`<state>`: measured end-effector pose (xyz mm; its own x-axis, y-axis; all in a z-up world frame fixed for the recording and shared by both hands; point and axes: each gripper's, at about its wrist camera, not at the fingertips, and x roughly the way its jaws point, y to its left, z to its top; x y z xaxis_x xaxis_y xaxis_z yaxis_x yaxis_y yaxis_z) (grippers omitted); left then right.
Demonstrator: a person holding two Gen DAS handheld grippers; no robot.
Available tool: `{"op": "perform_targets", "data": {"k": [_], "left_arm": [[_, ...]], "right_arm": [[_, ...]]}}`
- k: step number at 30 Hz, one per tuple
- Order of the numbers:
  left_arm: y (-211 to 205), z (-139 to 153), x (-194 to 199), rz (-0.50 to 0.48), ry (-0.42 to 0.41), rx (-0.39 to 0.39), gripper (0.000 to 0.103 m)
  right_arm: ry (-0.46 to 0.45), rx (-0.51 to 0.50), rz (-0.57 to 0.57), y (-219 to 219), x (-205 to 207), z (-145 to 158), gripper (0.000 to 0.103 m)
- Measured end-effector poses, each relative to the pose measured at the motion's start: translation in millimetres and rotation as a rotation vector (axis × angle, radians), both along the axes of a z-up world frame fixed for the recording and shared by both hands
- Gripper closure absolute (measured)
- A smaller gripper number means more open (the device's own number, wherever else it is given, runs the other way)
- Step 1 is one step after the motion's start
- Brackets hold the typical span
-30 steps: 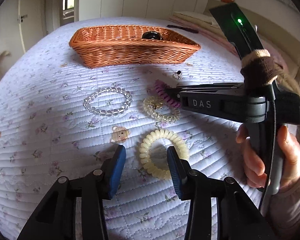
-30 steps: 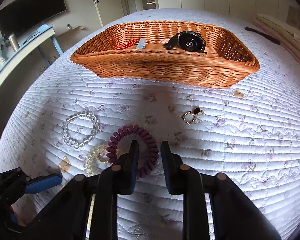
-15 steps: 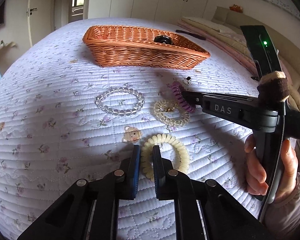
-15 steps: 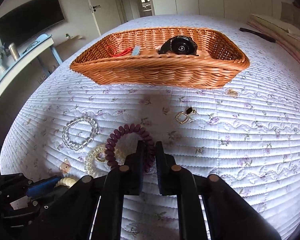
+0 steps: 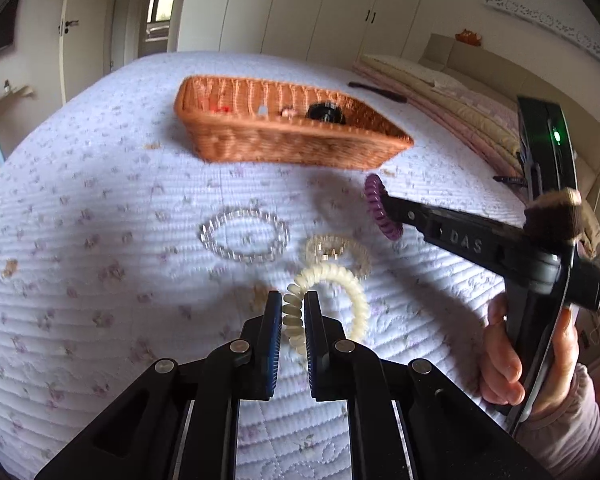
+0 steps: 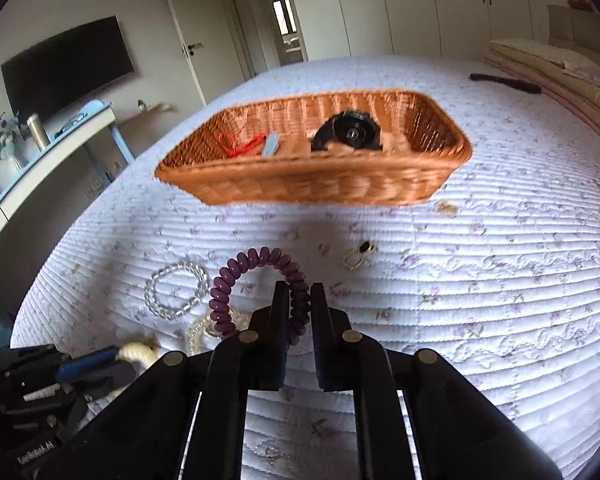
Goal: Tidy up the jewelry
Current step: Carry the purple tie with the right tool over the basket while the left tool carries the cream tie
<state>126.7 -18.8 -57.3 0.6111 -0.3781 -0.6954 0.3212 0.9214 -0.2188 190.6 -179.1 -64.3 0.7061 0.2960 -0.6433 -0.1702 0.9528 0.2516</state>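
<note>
Left gripper (image 5: pixel 292 312) pinches the cream spiral hair tie (image 5: pixel 328 300); right gripper (image 6: pixel 300 304) pinches the purple spiral hair tie (image 6: pixel 256 288); both ties look light and springy, best gripped across one coil.

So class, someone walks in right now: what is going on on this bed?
A person is sorting jewelry on a quilted bed with a handheld claw in each hand. The left claw is shut on a cream spiral hair tie, and the right claw is shut on a purple spiral hair tie. A wicker basket beyond them already holds a black watch and a red cord. A clear bead bracelet and a small earring lie on the quilt.
</note>
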Motion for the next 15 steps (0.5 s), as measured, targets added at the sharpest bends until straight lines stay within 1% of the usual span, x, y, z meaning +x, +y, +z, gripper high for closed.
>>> {"op": "perform_targets", "data": {"k": [5, 10, 15], "left_arm": [[2.0, 26.0, 13.3, 0.007, -0.067, 0.007, 0.093], [3.7, 52.6, 30.9, 0.005, -0.138, -0.006, 0.093], [2.0, 80.0, 60.6, -0.005, -0.203, -0.038, 0.093]], "right_arm": [[-0.029, 0.014, -0.018, -5.3, -1.4, 15.0, 0.09], [-0.076, 0.022, -0.04, -16.9, 2.4, 40.0, 0.09], [-0.127, 0.022, -0.074, -33.1, 22.1, 70.8, 0.09]]}}
